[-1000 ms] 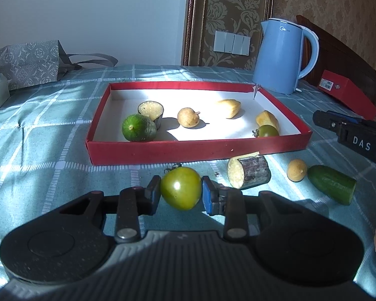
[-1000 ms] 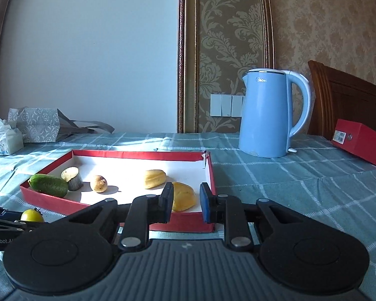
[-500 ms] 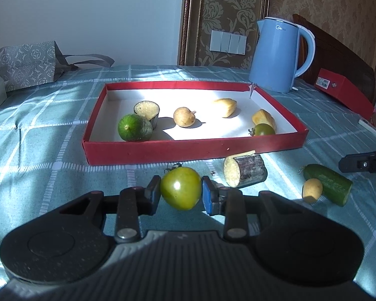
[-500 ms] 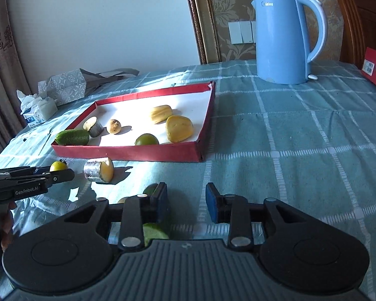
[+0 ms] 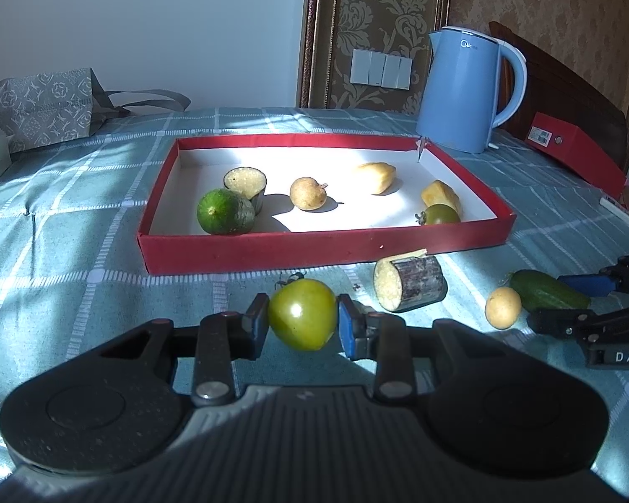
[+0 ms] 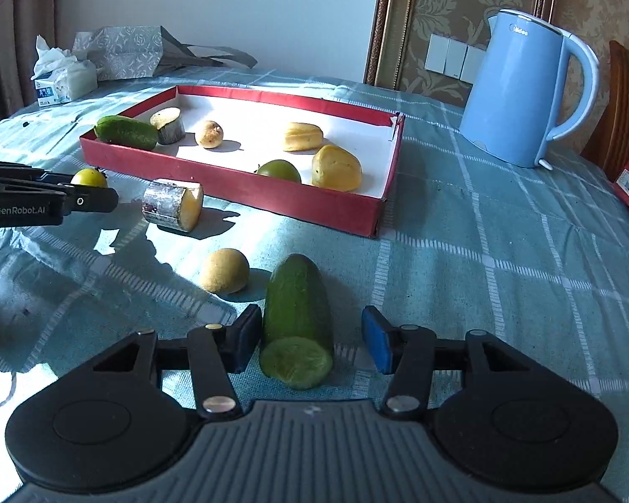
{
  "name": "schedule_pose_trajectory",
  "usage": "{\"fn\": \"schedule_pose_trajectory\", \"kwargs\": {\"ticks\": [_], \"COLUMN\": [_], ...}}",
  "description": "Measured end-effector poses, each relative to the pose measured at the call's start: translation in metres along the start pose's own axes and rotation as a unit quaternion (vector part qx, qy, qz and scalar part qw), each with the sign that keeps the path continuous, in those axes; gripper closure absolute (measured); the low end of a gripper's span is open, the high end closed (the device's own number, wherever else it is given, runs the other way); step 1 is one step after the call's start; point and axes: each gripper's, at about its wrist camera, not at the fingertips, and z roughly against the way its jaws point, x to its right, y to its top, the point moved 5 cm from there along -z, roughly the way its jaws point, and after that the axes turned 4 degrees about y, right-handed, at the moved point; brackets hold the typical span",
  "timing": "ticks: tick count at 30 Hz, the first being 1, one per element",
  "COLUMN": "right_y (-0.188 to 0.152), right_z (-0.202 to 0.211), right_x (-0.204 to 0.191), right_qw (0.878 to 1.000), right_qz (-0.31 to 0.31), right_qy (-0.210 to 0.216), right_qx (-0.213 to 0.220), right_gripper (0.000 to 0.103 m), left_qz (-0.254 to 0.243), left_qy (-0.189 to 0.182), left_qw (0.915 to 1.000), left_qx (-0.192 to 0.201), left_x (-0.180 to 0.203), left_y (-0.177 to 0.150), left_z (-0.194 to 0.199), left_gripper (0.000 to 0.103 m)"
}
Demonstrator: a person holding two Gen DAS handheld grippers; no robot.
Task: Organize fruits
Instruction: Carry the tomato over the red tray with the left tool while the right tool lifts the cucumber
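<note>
The shallow red cardboard tray with white floor (image 5: pixel 327 247) fills the middle of the left wrist view, on a teal checked tablecloth (image 5: pixel 71 260). It already holds several pieces, but its white floor has free room in the centre and toward the upper left corner. The tall light-blue electric kettle (image 5: pixel 465 92) stands at the upper right, near the tray's far right corner, so I think a carrying path should stay away from that corner.

The cut green cucumber piece (image 6: pixel 297 314) lies low in the centre of the right wrist view, between the fingers of the right gripper (image 6: pixel 310 346). Its jaws are opening; the left pad is just beside the skin, the right pad apart. To grip well, I would center the jaws on the cucumber's thick middle before closing. The round yellow-brown fruit (image 6: pixel 224 270) sits just beside it on the left, so the left finger has little room.

The left gripper (image 5: pixel 302 327) is clamped on the round green tomato (image 5: pixel 302 314), in front of the tray's near wall, which the tomato must clear.
</note>
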Motion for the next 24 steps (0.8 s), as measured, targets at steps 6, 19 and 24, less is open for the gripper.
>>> {"fn": "schedule_pose_trajectory", "kwargs": {"ticks": [6,19,24], "right_y": [0.001,0.022,0.023], "right_z": [-0.003,0.010,0.006], "right_x": [-0.009,0.008,0.014], "right_qw": [1.000,0.982,0.974], "right_qz": [0.004,-0.091,-0.123], "right_qy": [-0.020,-0.087,-0.075], "right_qx": [0.020,0.138,0.173], "right_gripper": [0.071,0.071,0.071], "left_qz": [-0.003,0.011,0.012], "left_qy": [-0.002,-0.007,-0.011], "left_qw": [1.0000,0.9999,0.9997], "left_qx": [-0.002,0.007,0.015], "left_x": [0.001,-0.003,-0.001], "left_y": [0.000,0.002,0.006], "left_z": [0.000,0.004,0.005], "left_gripper": [0.072,0.072,0.072]}}
